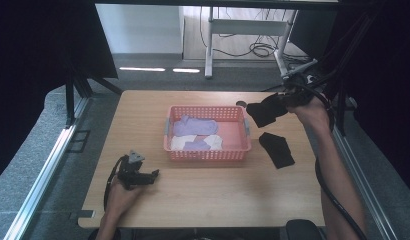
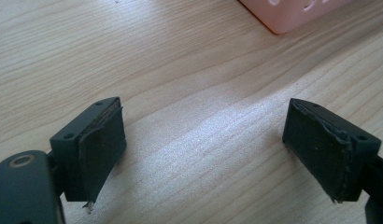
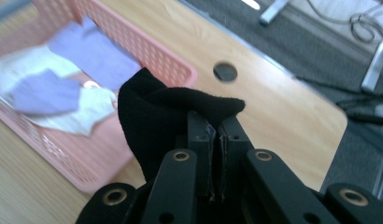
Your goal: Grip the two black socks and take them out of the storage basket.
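Observation:
My right gripper [image 1: 288, 102] is shut on a black sock [image 1: 265, 111], which hangs in the air just right of the pink basket [image 1: 207, 154]. In the right gripper view the black sock [image 3: 152, 112] drapes over the closed jaws [image 3: 216, 126], above the basket's near corner [image 3: 180, 70]. A second black sock [image 1: 276, 149] lies flat on the table to the right of the basket. My left gripper [image 1: 152, 175] rests low near the table's front left, open, with bare wood between its pads [image 2: 101, 149].
The basket holds purple socks [image 1: 194, 125] and white socks [image 1: 179, 142]. A round cable hole [image 1: 241, 104] sits in the wooden table behind the basket. Beyond the table's far edge are a white desk frame [image 1: 243, 25] and cables on the floor.

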Demonstrator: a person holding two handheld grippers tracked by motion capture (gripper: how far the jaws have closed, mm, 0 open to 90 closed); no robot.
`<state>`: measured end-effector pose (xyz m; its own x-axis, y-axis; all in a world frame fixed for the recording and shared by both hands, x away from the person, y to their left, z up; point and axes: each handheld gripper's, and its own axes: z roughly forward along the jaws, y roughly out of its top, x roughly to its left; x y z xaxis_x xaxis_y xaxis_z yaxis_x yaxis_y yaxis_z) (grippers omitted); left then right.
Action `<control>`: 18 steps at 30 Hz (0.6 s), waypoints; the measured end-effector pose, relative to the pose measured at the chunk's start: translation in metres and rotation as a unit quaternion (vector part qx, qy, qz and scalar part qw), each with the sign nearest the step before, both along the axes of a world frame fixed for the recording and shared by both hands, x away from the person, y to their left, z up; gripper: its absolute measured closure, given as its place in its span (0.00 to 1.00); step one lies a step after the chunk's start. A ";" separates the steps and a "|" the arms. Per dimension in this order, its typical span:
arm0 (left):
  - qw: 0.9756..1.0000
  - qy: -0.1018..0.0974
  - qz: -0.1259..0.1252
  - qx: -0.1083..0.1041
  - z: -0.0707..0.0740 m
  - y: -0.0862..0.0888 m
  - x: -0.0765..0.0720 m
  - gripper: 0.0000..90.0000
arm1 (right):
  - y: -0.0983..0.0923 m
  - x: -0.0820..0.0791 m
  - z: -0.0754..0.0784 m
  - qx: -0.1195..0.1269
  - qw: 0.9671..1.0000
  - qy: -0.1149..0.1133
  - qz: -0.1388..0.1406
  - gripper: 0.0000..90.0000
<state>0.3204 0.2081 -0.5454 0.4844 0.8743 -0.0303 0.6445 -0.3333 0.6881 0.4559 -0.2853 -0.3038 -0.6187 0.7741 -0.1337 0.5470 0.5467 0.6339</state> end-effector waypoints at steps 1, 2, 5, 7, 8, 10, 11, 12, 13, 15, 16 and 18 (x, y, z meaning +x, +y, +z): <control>1.000 0.000 0.000 0.000 0.000 0.000 0.000 0.14 | -0.004 0.000 -0.006 0.002 1.000 0.005 -0.003 0.95; 1.000 0.000 0.000 0.000 0.000 0.000 0.000 0.14 | -0.004 0.000 -0.006 0.002 1.000 0.005 -0.003 0.95; 1.000 0.001 0.000 0.000 0.000 0.000 0.000 0.14 | -0.018 -0.001 -0.034 -0.011 0.999 0.023 -0.021 0.95; 1.000 0.001 -0.001 0.000 0.000 0.000 0.000 0.14 | -0.025 -0.001 -0.049 -0.015 0.999 0.030 -0.030 0.95; 1.000 0.001 0.000 0.000 0.000 0.000 0.000 0.14 | -0.029 -0.001 -0.057 -0.015 0.999 0.036 -0.033 0.95; 1.000 0.001 0.000 0.000 0.000 0.000 0.000 0.14 | -0.036 -0.002 -0.074 -0.012 0.998 0.048 -0.043 0.94; 1.000 0.001 0.000 0.000 0.000 0.000 0.000 0.14 | -0.038 -0.003 -0.080 -0.011 0.998 0.052 -0.046 0.94; 1.000 0.001 0.000 0.000 0.000 0.000 0.000 0.14 | -0.040 -0.004 -0.088 -0.011 0.997 0.057 -0.049 0.94; 1.000 0.001 0.000 -0.001 0.000 0.000 0.000 0.14 | -0.042 -0.004 -0.097 -0.014 0.997 0.063 -0.052 0.93; 1.000 0.001 0.001 -0.001 0.000 0.000 0.000 0.14 | -0.045 -0.006 -0.110 -0.017 0.996 0.074 -0.055 0.92; 1.000 0.002 -0.001 0.001 0.000 0.000 0.000 0.14 | -0.046 -0.006 -0.118 -0.019 0.995 0.081 -0.058 0.91; 1.000 0.002 0.000 0.000 0.000 0.000 0.000 0.14 | -0.047 -0.008 -0.133 -0.034 0.993 0.092 -0.061 0.89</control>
<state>0.3202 0.2082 -0.5453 0.4844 0.8743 -0.0313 0.6467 -0.3338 0.6858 0.4482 -0.3323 -0.4365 -0.5396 0.8379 -0.0822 0.7147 0.5075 0.4813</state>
